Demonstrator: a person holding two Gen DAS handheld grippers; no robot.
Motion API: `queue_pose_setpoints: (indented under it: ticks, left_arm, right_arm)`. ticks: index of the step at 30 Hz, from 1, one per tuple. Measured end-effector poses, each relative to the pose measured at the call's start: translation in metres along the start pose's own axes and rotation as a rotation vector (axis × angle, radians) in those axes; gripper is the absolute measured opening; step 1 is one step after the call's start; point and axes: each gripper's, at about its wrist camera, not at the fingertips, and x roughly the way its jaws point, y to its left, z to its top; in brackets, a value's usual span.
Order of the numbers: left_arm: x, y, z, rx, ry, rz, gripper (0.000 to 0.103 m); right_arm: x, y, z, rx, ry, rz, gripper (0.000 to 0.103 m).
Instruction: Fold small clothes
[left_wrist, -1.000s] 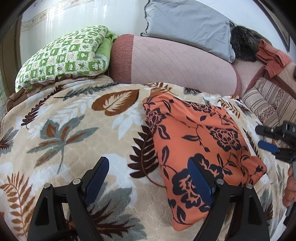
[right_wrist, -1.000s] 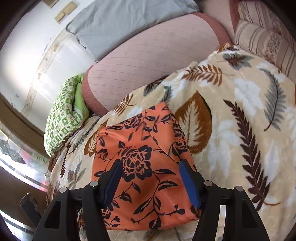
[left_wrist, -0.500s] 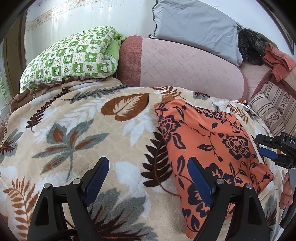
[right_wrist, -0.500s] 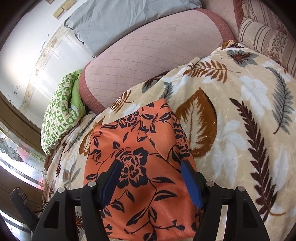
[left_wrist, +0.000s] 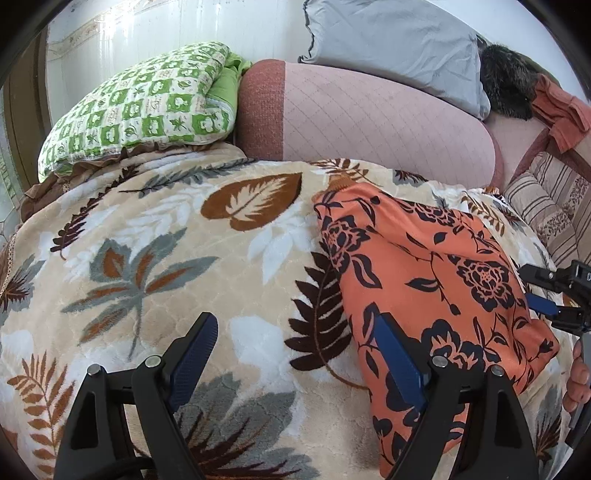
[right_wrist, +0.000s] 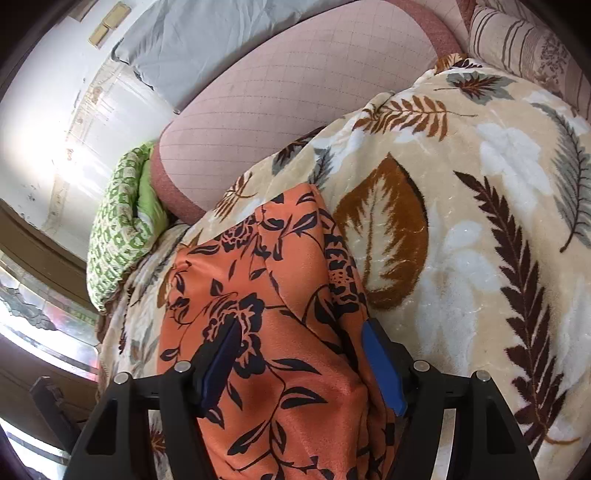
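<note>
Fingers of the left hand-held gripper (left_wrist: 295, 363) stand wide apart and hold nothing, over the leaf-pattern blanket (left_wrist: 155, 258) at the left edge of the orange floral garment (left_wrist: 424, 280). The right hand-held gripper (right_wrist: 303, 363) is also apart and empty, low over the same cloth. The garment lies in a compact, layered shape on the blanket, so I judge both grippers are placed at its sides to take the edges for a next fold.

The right tool (right_wrist: 301, 360) stands with its blue-padded fingers (right_wrist: 382, 371) spread apart over the orange floral folded cloth (right_wrist: 273, 295), which lies on the beige leaf-patterned blanket (right_wrist: 461, 229).
</note>
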Motion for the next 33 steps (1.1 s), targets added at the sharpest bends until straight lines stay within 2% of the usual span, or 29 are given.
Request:
queue_pose_setpoints:
  ticks: [3,7,13,18,21,33]
  left_arm:
    - [0.004,0.0,0.001,-0.025,0.02,-0.026,0.087]
    - [0.009,0.002,0.005,-0.095,0.065,-0.112,0.087]
    - [0.018,-0.005,0.007,-0.12,0.125,-0.158,0.087]
    - [0.026,-0.02,0.001,-0.108,0.164,-0.21,0.087]
    - [0.029,-0.031,-0.003,-0.071,0.168,-0.212,0.087]
    - [0.027,-0.036,-0.003,-0.038,0.158,-0.196,0.087]
  right_arm:
    - [-0.005,-0.003,0.001,0.018,-0.002,0.053,0.075]
    - [-0.01,-0.015,0.003,0.07,0.002,0.106,0.076]
    - [-0.009,-0.044,0.005,0.177,0.014,0.168,0.078]
    - [0.004,-0.055,0.005,0.199,0.065,0.154,0.078]
    - [0.012,-0.06,0.004,0.209,0.083,0.143,0.078]
    - [0.035,-0.053,-0.004,0.217,0.141,0.207,0.08]
